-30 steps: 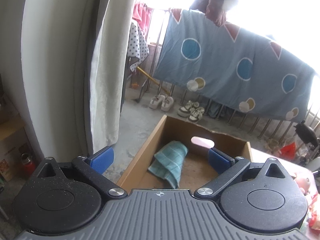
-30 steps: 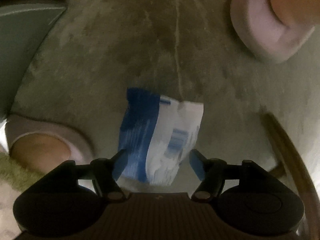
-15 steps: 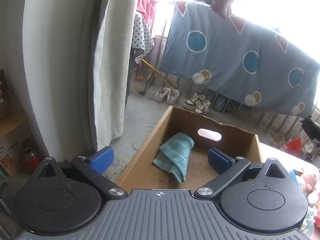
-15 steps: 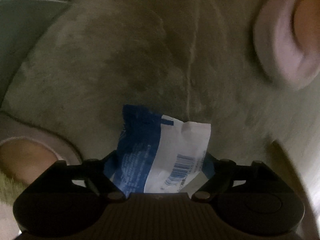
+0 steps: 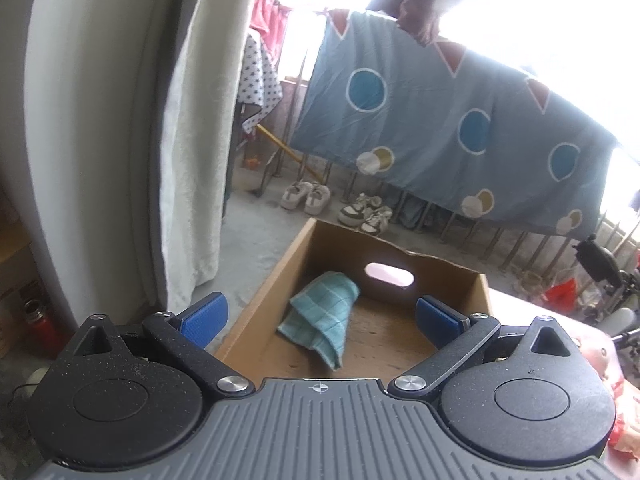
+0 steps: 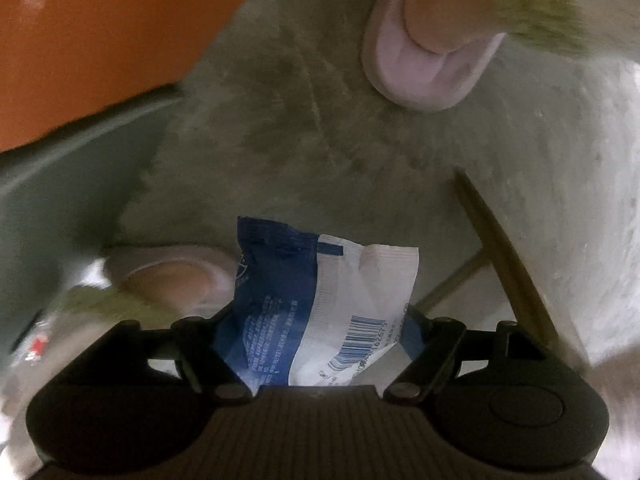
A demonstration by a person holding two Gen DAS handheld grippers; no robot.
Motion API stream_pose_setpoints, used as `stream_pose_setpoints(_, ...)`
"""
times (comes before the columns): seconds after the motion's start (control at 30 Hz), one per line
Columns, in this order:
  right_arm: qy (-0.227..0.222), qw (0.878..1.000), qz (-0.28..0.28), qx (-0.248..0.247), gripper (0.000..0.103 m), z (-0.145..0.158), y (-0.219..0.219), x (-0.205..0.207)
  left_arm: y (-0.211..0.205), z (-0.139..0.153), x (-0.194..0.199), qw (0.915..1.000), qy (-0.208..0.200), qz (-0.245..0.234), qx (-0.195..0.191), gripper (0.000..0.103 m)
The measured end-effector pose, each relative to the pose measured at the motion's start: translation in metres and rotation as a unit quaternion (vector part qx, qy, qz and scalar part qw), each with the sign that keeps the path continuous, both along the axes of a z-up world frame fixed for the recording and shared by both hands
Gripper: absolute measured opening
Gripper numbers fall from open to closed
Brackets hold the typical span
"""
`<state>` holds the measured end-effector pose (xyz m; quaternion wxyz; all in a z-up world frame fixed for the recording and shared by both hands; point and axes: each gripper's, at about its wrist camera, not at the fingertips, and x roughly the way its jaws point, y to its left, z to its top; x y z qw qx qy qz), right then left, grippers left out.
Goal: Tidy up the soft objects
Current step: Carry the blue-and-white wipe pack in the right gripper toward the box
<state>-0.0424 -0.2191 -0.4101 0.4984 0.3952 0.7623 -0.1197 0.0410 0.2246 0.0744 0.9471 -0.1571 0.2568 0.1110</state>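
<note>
Left side: white curtain (image 5: pixel 188 152) hangs by the wall; red bottle (image 5: pixel 40 320) low on the floor.
Left tool (image 5: pixel 322 314): wide open, blue pads far apart, nothing in it. It hangs over the box.
Box (image 5: pixel 256 320): brown cardboard, open top, w/ a hand hole in the far wall.
Green cloth (image 5: pixel 324 320): folded, checked, lies inside the box on the bottom, near the far wall, just left of the hole.
Behind box: two pairs of shoes (image 5: pixel 306 198) on the floor by the rail; big blue sheet (image 5: pixel 440 136) w/ round spots hangs over the rail.
Far right, left cam: pink doll (image 5: pixel 600 360), partly hidden.
Right tool (image 6: pixel 316 320): closed on a soft pack, pinched from both sides.
Pack (image 6: pixel 320 300): blue & white w/ a barcode, up off the gray floor (image 6: pixel 320 120), stuck between the tool's fingers.
Below pack: two pale slippers (image 6: pixel 424 68) w/ feet in them; one at lower left, one at top right. Blurry.
Top left, right cam: orange thing, can't tell what it is.
</note>
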Motion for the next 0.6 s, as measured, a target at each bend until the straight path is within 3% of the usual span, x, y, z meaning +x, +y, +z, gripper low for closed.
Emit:
stream_pose_setpoints(0.3,-0.097,0.991,-0.083,0.037,0.055,0.068,-0.039,-0.037,-0.019,0.003,0.007,0.9988,-0.018,-0.043,-0.016,0.101)
stream_pose_setpoints(0.47,-0.190,0.979,-0.068,0.024,0.055,0.118,-0.040,-0.041,-0.029,0.000,0.019,0.9964,-0.018,-0.071,-0.042,0.101)
stream_pose_setpoints(0.6,-0.232,0.971,-0.045,0.031,0.055,0.146,-0.038,-0.049,-0.038,-0.001,0.024,0.9949,-0.016,-0.090,-0.043,0.101)
